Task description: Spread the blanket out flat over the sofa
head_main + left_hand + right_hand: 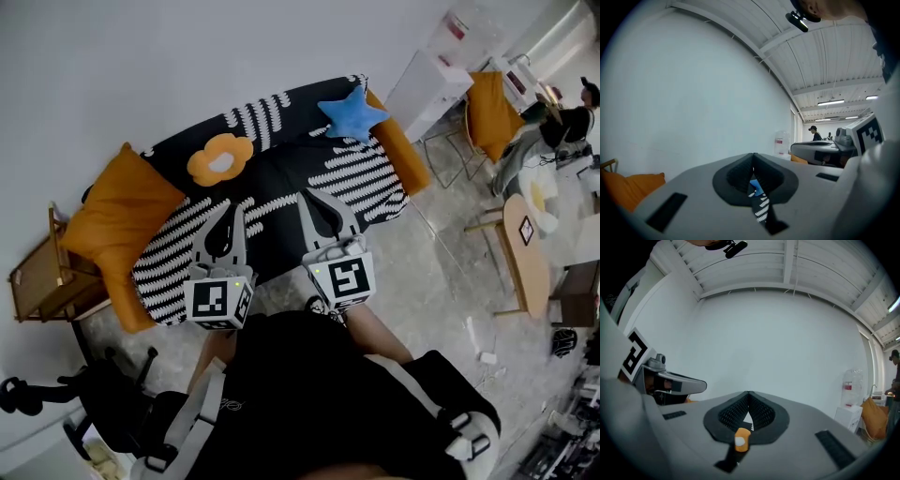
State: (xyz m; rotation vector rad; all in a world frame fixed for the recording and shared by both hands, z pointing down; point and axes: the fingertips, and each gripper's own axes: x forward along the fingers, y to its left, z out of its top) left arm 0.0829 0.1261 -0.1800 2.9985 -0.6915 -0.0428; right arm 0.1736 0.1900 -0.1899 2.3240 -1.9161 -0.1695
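A black blanket (323, 173) with white stripes lies spread over the orange sofa (112, 220), covering the seat and backrest. An orange flower cushion (220, 159) and a blue star cushion (352, 114) rest on top of it. My left gripper (228, 206) and right gripper (310, 197) are held side by side above the sofa's front edge, pointing at the wall. Both are shut with nothing between the jaws. In the left gripper view the left gripper (753, 154) has its pads together, and a slit below shows stripes and the blue star. The right gripper (748, 393) is likewise closed, and the orange flower shows below it.
A wooden side table (37, 281) stands left of the sofa, and a black office chair (103, 398) is at the lower left. To the right are a white cabinet (427, 89), an orange chair (492, 117), a round wooden table (525, 253) and a seated person (562, 127).
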